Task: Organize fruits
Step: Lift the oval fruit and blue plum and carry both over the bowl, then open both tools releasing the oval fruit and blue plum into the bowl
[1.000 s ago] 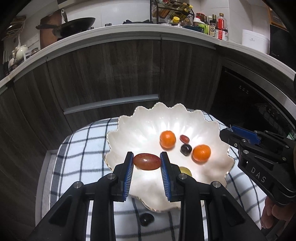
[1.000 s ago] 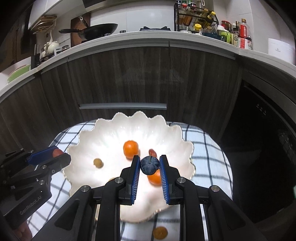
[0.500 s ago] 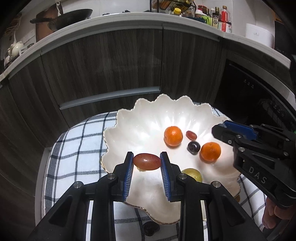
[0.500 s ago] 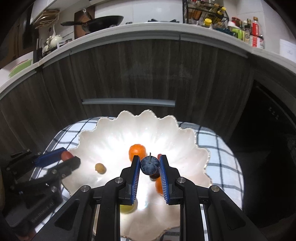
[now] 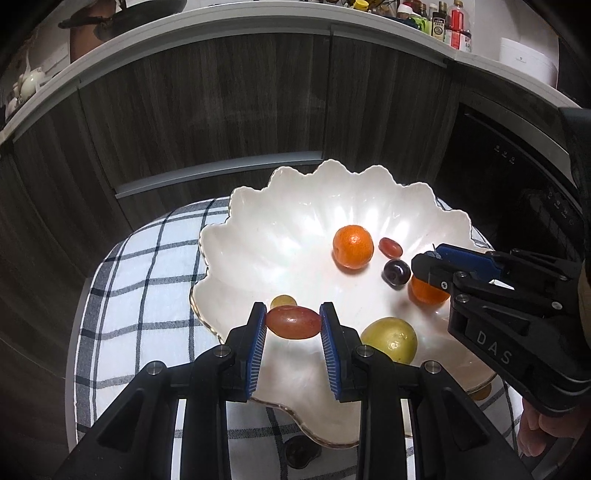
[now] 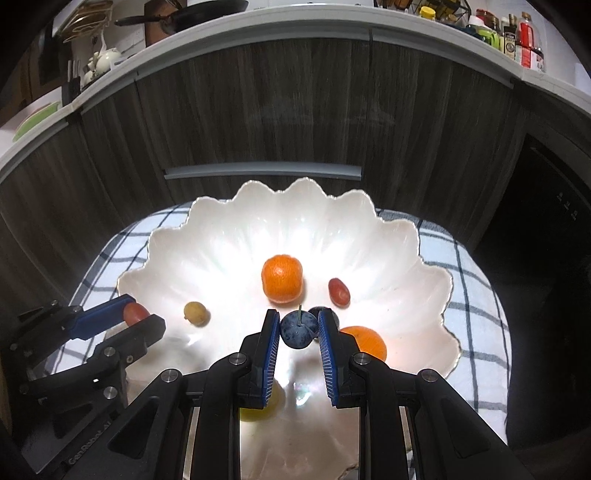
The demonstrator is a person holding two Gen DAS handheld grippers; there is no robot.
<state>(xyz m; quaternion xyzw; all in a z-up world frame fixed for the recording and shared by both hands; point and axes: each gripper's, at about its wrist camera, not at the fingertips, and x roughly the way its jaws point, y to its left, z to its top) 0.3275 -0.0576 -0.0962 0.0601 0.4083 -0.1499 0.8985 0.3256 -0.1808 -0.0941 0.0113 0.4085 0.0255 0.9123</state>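
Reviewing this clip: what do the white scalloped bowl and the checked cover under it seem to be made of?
White scalloped bowl: looks like glazed ceramic, possibly glass; glossy pearly surface with bright highlights and a thin gold-toned rim line. Checked cover: woven cloth, matt white with dark stripes, draping softly over the edge of whatever supports it.

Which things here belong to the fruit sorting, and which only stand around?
Job: white bowl, red grape in left gripper, dark plum in right gripper, oranges.
Around: checked cloth, frying pan, bottles.
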